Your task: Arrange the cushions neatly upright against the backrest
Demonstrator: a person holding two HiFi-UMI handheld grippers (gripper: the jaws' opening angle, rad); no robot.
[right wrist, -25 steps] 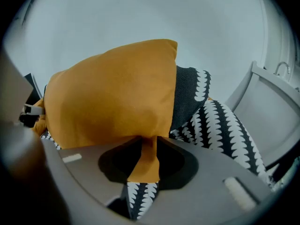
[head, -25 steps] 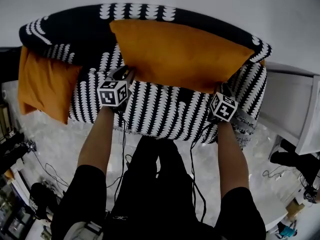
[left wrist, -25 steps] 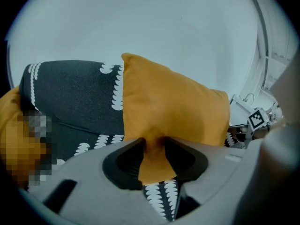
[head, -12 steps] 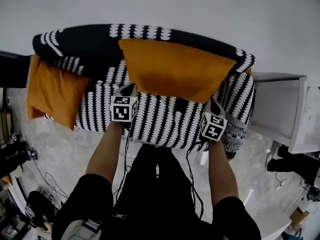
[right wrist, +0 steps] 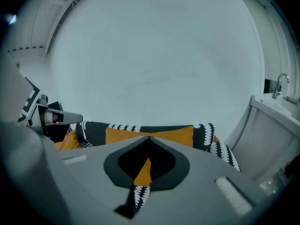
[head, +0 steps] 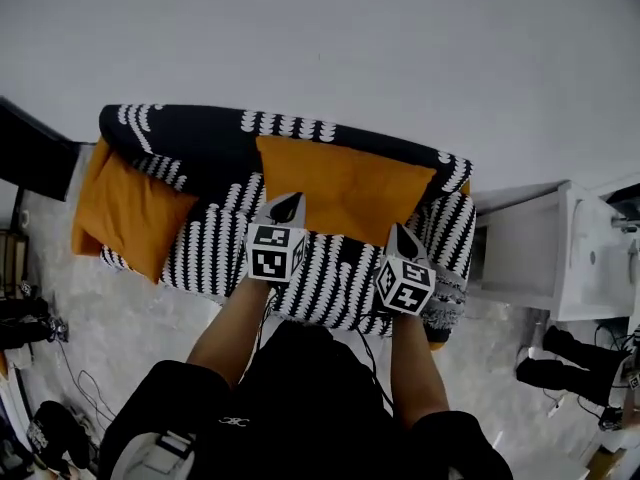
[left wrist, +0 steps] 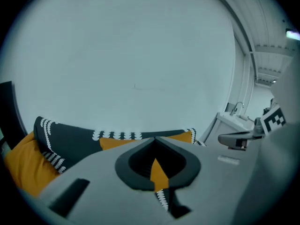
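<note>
Left gripper [head: 288, 201]: jaws together, tips meeting, nothing clamped. In the left gripper view [left wrist: 155, 143] only a sliver of orange fabric and patterned upholstery shows behind the closed tips. Right gripper [head: 400, 231]: same condition, jaws together and empty, confirmed in the right gripper view [right wrist: 149, 140]. Both grippers are held in front of the sofa, clear of the cushions, pointing toward the backrest.

Black sofa with a white scalloped pattern [head: 200, 140] stands against a plain white wall [head: 350, 38].

Large rectangular orange fabric cushion [head: 345, 190] sits on the seat and leans on the backrest, its long edge level, from about mid-seat to the armrest at picture right. It is also seen in both gripper views [left wrist: 112, 143] [right wrist: 123, 135].

Second orange fabric cushion [head: 125, 210] lies at the sofa's end at picture left, tilted and over the armrest, away from the backrest; whether it bears on the seat cannot be told.

White cabinet [head: 520, 250] stands just beside the sofa at picture right. A tap [right wrist: 280, 82] shows above a white unit in the right gripper view
</note>
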